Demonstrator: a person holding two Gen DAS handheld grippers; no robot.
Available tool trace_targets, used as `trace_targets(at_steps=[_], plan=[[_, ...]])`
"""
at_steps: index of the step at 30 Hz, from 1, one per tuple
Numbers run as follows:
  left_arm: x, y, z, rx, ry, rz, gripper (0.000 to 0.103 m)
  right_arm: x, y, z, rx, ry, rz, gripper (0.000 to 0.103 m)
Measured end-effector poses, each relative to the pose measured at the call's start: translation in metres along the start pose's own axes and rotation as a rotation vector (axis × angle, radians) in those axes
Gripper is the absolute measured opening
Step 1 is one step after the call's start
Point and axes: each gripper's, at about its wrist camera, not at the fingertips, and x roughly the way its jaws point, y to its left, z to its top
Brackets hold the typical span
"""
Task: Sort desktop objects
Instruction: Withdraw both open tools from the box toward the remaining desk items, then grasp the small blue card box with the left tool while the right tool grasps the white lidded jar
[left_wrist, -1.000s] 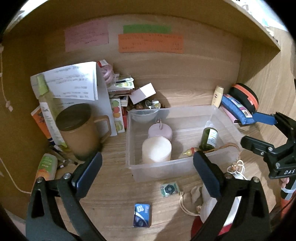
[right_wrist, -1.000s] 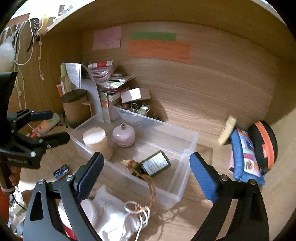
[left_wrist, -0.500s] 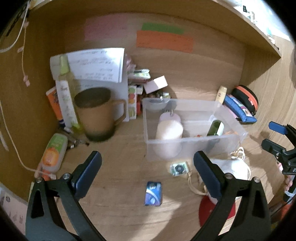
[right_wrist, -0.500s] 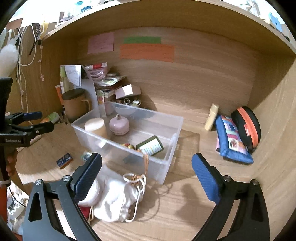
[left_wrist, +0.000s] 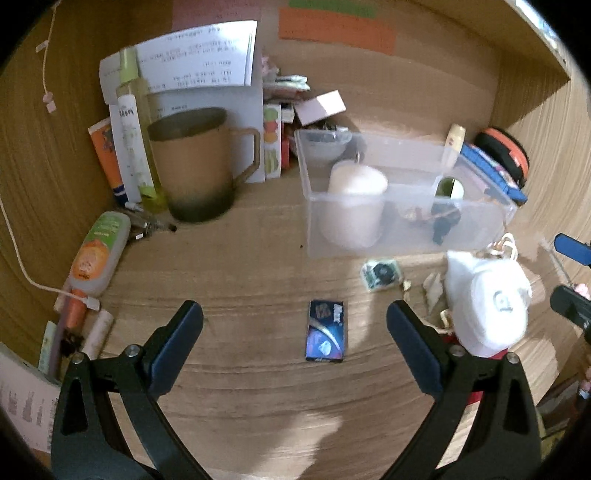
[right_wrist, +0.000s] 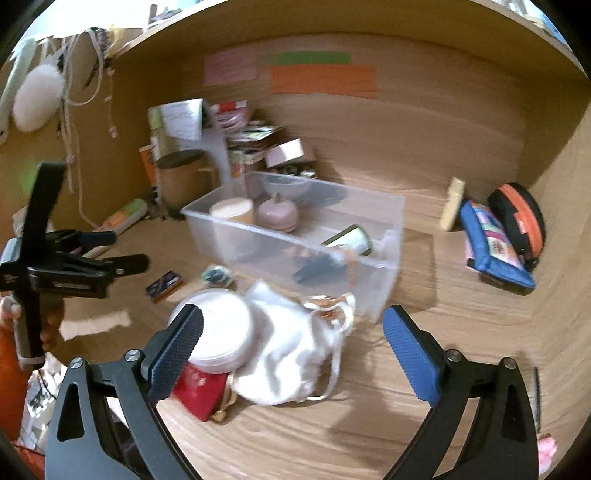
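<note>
A clear plastic bin (left_wrist: 406, 236) (right_wrist: 388, 280) holds a cream candle (left_wrist: 356, 199) (right_wrist: 232, 209), a pink round jar (right_wrist: 277, 217) and a dark bottle (right_wrist: 349, 240). On the desk in front lie a small blue box (left_wrist: 327, 334) (right_wrist: 164, 285), a small green packet (left_wrist: 381, 274) (right_wrist: 217, 276) and a white drawstring pouch (left_wrist: 487, 306) (right_wrist: 291, 350) beside a white round lid (right_wrist: 218, 332) on a red box (right_wrist: 201, 389). My left gripper (left_wrist: 294, 339) hangs open above the blue box. My right gripper (right_wrist: 291, 343) is open over the pouch.
A brown mug (left_wrist: 199, 166), papers, a tall bottle and tubes crowd the back left. A stack of cards and a small pink box (left_wrist: 320, 107) stand behind the bin. A blue pencil case (right_wrist: 495, 247) and an orange-black pouch (right_wrist: 517, 218) lie at the right wall.
Both grippers have pulled back from the bin toward the desk front. The left now looks down at the blue box; the right sits over the pouch. Nothing was picked up.
</note>
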Motion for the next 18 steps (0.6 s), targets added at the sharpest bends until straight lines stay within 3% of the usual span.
trace_targets(at_steps=[8, 10, 15, 18], plan=[[0.016, -0.005, -0.006, 0.046, 0.048, 0.009, 0.1, 0.022, 0.035, -0.011, -0.071, 0.03, 0.039, 0.097], [0.019, -0.008, -0.007, 0.069, 0.057, 0.012, 0.096, 0.028, 0.04, -0.012, -0.078, 0.04, 0.044, 0.097], [0.028, -0.012, -0.008, 0.092, 0.097, -0.007, 0.075, 0.038, 0.042, -0.013, -0.058, 0.059, 0.065, 0.096], [0.032, -0.013, -0.01, 0.091, 0.11, -0.017, 0.072, 0.042, 0.044, -0.012, -0.056, 0.065, 0.061, 0.096]])
